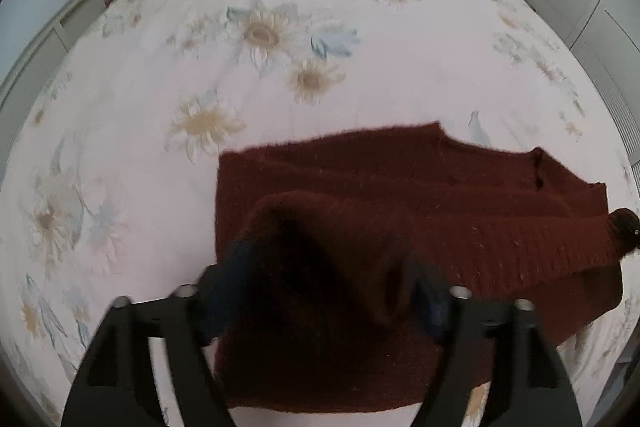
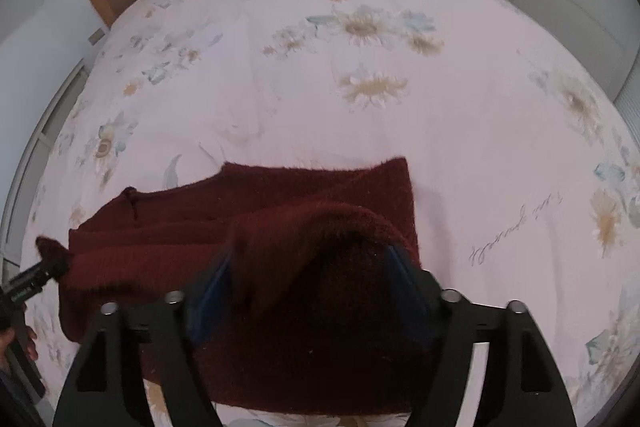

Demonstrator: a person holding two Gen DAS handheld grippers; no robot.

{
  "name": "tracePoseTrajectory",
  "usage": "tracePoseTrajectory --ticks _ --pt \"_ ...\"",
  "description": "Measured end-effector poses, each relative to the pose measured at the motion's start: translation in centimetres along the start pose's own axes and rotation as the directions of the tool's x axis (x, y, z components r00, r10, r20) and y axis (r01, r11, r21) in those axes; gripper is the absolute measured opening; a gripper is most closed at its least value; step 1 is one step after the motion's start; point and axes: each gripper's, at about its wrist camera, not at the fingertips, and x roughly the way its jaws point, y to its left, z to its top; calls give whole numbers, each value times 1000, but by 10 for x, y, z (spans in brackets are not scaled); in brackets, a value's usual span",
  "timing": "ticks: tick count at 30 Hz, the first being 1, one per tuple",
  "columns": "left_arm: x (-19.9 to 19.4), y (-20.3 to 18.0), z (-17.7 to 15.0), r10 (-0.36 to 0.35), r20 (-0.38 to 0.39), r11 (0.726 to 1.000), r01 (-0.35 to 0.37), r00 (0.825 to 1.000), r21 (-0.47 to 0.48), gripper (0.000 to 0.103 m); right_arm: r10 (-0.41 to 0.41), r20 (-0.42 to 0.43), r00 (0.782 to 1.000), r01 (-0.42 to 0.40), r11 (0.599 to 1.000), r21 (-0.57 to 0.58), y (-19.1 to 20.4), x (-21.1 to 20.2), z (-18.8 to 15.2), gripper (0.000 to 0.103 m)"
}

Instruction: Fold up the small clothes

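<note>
Sweater (image 1: pixel 420 195): lay folded on the bed (image 1: pixel 280 75).
Left gripper (image 1: pixel 324 291): jaws apart, a sweater fold bunched between them.
Right gripper (image 2: pixel 316 283): jaws apart, likewise around a fold.

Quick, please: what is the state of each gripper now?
Left gripper: open, sweater fold bunched between the fingers.
Right gripper: open, sweater fold between the fingers.

Both wrist views look steeply down, close over the somewhat blurred sweater (image 1: pixel 360 211) and bed (image 2: pixel 280 87)
</note>
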Motion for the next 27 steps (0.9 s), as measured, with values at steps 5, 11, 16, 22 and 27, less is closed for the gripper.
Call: tracePoseTrajectory --ticks 5,11,16,22,27 --pt "-23 -9 3 -52 48 999 52 998 1 99 8 43 999 -5 998 -65 22 -17 -5 89" --pt "-38 -34 -4 -110 106 994 106 988 36 102 3 25 1000 1 985 -170 65 -5 -29 103" --pt "-21 -63 -22 -112 106 989 102 988 103 102 -29 -25 999 22 970 -242 91 28 -68 103" --pt "19 -69 -54 -70 35 988 64 997 140 102 -94 -19 995 84 946 -313 88 54 -102 103" --pt "35 -51 -75 -10 28 988 5 1000 154 102 -125 -19 992 115 955 -272 56 49 -98 103"
